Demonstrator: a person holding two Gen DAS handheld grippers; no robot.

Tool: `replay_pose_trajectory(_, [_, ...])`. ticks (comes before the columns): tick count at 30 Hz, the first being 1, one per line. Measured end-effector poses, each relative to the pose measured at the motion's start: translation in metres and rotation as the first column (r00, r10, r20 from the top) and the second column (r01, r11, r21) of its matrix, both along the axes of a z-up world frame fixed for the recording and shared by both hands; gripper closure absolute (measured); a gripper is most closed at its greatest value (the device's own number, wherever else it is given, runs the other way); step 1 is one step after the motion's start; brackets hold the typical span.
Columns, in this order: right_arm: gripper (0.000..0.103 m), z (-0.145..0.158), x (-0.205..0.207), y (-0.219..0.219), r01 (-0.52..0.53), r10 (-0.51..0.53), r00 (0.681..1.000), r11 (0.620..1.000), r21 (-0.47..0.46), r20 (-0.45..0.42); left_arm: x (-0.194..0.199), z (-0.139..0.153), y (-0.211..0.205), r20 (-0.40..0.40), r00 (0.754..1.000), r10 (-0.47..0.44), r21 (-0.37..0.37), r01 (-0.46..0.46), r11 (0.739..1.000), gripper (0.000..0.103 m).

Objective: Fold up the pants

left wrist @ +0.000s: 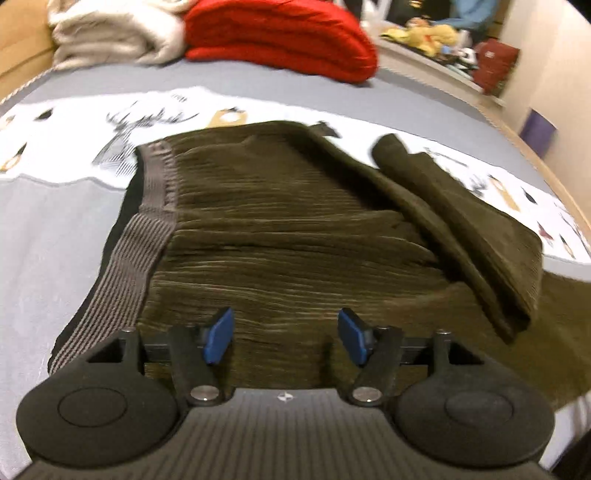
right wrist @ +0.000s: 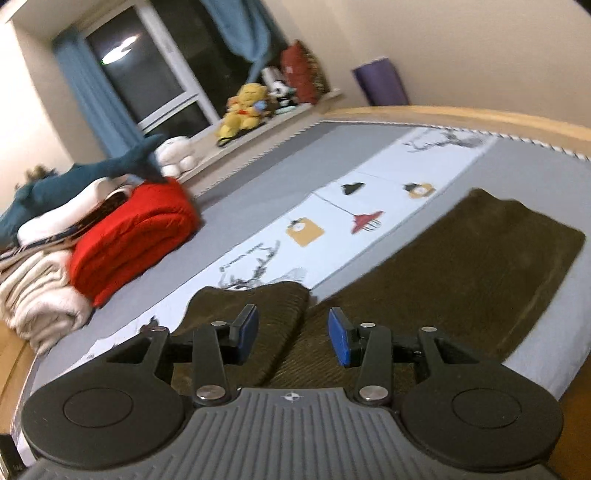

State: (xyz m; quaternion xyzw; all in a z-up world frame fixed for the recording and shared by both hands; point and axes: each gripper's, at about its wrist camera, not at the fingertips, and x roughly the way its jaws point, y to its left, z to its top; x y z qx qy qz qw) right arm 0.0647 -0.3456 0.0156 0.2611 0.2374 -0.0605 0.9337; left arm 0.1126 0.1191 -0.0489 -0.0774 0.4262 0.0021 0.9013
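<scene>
A grey bed [right wrist: 280, 177] with a white illustrated strip across it carries the work; a wooden frame rims it, and a window sill with plush toys [right wrist: 245, 107] runs along one side. A red folded blanket [left wrist: 280, 40] and a cream one [left wrist: 110, 33] are stacked near the bed's far edge. The left gripper [left wrist: 284, 334] tilts down over the pants [left wrist: 280, 236], blue pads spread, nothing between them. The right gripper [right wrist: 293, 334] points more shallowly along the bed, jaws parted and empty. The dark olive corduroy pants lie mid-bed, waistband [left wrist: 147, 206] at one end, legs stretching towards the bed's foot, one fold of cloth [left wrist: 461, 229] lying on top.
</scene>
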Motion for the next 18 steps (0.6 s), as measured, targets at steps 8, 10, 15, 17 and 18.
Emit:
replay_pose_trajectory(8, [0.063,0.006,-0.002,0.023,-0.046,0.046,0.999,0.999,-0.02,-0.002,-0.007,-0.003,-0.033,0.019,0.992,-0.123,0.09,0.121,0.989,0.035])
replay_pose_trajectory(10, [0.064,0.004,0.0,0.027,-0.059,0.059,0.998,0.997,-0.042,-0.01,-0.014,-0.004,-0.038,0.031,0.988,-0.152,0.111,0.148,0.983,0.043])
replay_pose_trajectory(15, [0.077,-0.007,0.005,0.028,-0.077,0.075,0.996,0.995,-0.062,-0.046,-0.013,-0.009,-0.049,0.04,0.974,-0.225,0.115,0.219,0.969,0.079])
replay_pose_trajectory(17, [0.08,-0.01,0.006,0.025,-0.075,0.072,0.996,0.996,-0.05,-0.057,-0.012,-0.011,-0.053,0.04,0.968,-0.249,0.123,0.243,0.962,0.082])
replay_pose_trajectory(18, [0.081,-0.011,0.007,0.025,-0.07,0.068,0.996,0.997,-0.044,-0.057,-0.011,-0.013,-0.055,0.035,0.965,-0.258,0.129,0.252,0.959,0.082])
